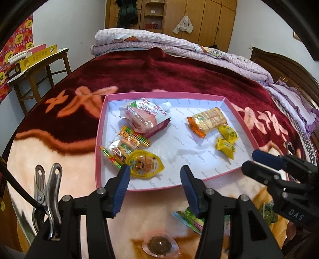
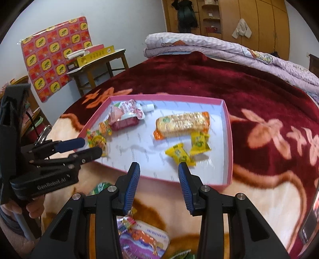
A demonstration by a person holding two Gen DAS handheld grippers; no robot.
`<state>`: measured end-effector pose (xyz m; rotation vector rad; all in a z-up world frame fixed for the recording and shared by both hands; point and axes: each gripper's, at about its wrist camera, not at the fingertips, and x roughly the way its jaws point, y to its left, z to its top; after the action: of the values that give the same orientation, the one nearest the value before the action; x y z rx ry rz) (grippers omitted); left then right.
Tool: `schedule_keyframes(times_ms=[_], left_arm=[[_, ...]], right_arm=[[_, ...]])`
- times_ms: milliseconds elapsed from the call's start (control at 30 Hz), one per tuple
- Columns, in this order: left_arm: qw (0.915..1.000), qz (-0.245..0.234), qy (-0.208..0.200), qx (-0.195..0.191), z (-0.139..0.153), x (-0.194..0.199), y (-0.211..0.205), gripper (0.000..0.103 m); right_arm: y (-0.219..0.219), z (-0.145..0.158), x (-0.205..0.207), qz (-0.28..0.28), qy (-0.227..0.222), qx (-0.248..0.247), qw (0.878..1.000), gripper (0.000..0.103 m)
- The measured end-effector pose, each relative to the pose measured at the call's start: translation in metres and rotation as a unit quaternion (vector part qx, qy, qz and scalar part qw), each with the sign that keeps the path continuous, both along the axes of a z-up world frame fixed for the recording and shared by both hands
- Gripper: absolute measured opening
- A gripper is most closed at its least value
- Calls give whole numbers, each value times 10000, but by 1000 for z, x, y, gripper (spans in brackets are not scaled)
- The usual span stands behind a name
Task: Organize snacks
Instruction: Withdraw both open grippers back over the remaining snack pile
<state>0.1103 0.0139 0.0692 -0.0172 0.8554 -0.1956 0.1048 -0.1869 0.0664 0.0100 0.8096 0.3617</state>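
I hold my left hand-held gripper (image 1: pixel 154 175) over the near edge of a pink tray (image 1: pixel 100 127) that lies on a bed; its blue pads stand apart with nothing between them. My right hand-held gripper (image 2: pixel 158 169) hangs over the same near rim, its pads apart and empty too.

The bed is covered by a plush blanket (image 1: pixel 159 73), dark red with peach flowers and a cream field near me. The tray has a white floor. On its left side lie a pink drink pouch (image 1: pixel 145 117) with a white spout, some striped candy wrappers (image 1: pixel 131 137) and a yellow jelly cup (image 1: pixel 145 163). On its right side lie an orange cracker pack (image 1: pixel 207 119) and two yellow wrapped sweets (image 1: pixel 226 140), close together.

Outside the tray, on the cream part of the blanket just under my grippers, sit a clear cup with a brown sweet (image 1: pixel 159 244), a green packet (image 1: pixel 189 218) and a purple-and-orange pack (image 2: pixel 143 237).

At the far end of the bed lies a folded lilac quilt (image 1: pixel 179 43). Behind it stands a wooden wardrobe (image 1: pixel 209 16). To the left a wooden bench (image 1: pixel 39 63) carries a yellow box (image 1: pixel 37 55), beside a red-and-yellow patterned sheet (image 2: pixel 57 51) leaning on the white wall.
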Motion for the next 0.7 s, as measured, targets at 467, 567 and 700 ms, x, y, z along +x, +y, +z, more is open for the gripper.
schedule_keyframes(times_ms=[467,567,700], left_arm=[[9999,-141,-52,83,7,-28,-2,55],[9998,-140,-41,160,6,-24,-4,55],[9999,-111,-14,103,5,-23,-4,55]], right_arm=[[-3,-12,-25,107,260,228,9993,41],[-3,-12,-29,115,263,245,9993,41],[-5,-12,-33,115,265,264,9992,41]])
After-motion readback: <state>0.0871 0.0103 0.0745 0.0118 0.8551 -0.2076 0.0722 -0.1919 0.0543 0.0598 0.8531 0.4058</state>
